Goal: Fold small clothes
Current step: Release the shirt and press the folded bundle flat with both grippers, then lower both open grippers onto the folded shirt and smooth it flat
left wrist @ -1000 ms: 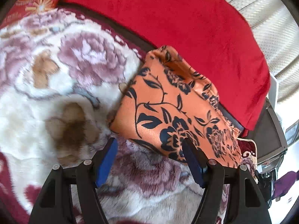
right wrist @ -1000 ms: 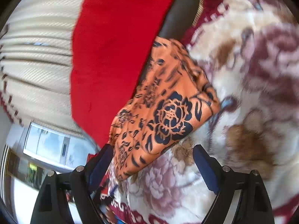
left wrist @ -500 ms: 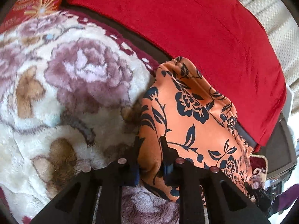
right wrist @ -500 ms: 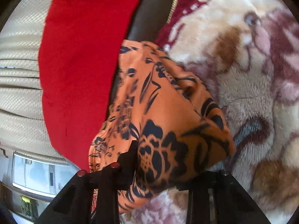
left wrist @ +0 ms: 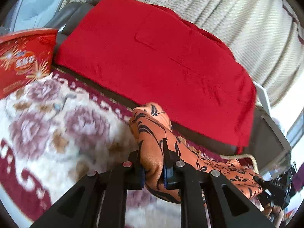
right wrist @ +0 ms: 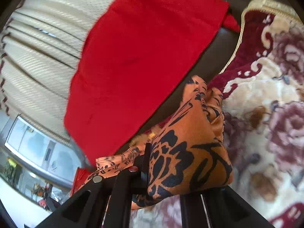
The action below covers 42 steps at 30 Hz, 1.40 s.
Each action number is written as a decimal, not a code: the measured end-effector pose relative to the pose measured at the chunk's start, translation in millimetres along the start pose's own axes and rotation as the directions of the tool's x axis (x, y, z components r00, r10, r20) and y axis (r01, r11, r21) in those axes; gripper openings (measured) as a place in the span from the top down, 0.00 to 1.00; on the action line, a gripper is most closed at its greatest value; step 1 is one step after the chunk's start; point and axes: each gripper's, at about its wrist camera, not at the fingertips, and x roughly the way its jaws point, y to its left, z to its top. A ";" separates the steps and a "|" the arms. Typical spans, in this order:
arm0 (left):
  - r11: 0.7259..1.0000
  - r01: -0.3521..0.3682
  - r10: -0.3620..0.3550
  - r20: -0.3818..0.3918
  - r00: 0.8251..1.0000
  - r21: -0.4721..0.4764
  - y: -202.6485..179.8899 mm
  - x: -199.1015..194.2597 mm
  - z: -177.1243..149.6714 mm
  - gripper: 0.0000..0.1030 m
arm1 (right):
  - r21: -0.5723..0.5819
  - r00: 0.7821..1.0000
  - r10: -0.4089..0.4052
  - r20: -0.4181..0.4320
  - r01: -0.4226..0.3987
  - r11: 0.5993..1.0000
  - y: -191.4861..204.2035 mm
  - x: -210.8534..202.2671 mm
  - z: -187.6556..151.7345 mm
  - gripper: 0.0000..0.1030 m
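Observation:
The orange garment with a black flower print (left wrist: 152, 133) hangs lifted off the floral blanket (left wrist: 57, 125). In the left wrist view my left gripper (left wrist: 153, 163) has its jaws closing on a bunched fold of it, pads pressing the cloth from both sides. From there the garment stretches to the lower right, where the other gripper's dark body (left wrist: 275, 188) holds its far end. In the right wrist view my right gripper (right wrist: 167, 172) is shut on the garment (right wrist: 190, 133), which drapes over and hides the right finger.
A red cloth (left wrist: 161, 57) lies over a dark seat back (right wrist: 218, 57) behind the blanket. A red printed cushion (left wrist: 20, 60) sits at the far left. Cream curtains (left wrist: 247, 19) and a window (right wrist: 34, 148) lie beyond.
Both grippers went from open around the flat garment's corners to closed on it, then rose, lifting the garment off the blanket and bunching it.

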 end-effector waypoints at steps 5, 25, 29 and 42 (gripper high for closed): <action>0.998 -0.065 0.060 -0.211 0.976 -0.016 52.8 16.3 -103.3 0.83 | 0.027 0.997 -0.031 -0.077 0.033 0.999 -57.1 -56.8 -65.0 0.87; 0.985 -0.024 0.064 -0.233 0.970 0.169 50.9 73.7 -26.8 0.44 | -0.141 0.983 -0.168 -0.068 0.157 0.977 -98.3 -74.5 -25.0 0.35; 0.979 -0.046 0.103 -0.282 0.954 0.201 46.9 111.9 -29.0 0.44 | -0.242 0.974 -0.206 -0.093 0.178 0.954 -94.8 -38.9 -3.6 0.35; 0.970 -0.052 0.096 -0.173 0.980 0.239 40.3 117.6 -6.6 0.95 | -0.468 0.914 -0.400 -0.066 0.325 0.822 -75.2 45.5 12.5 0.94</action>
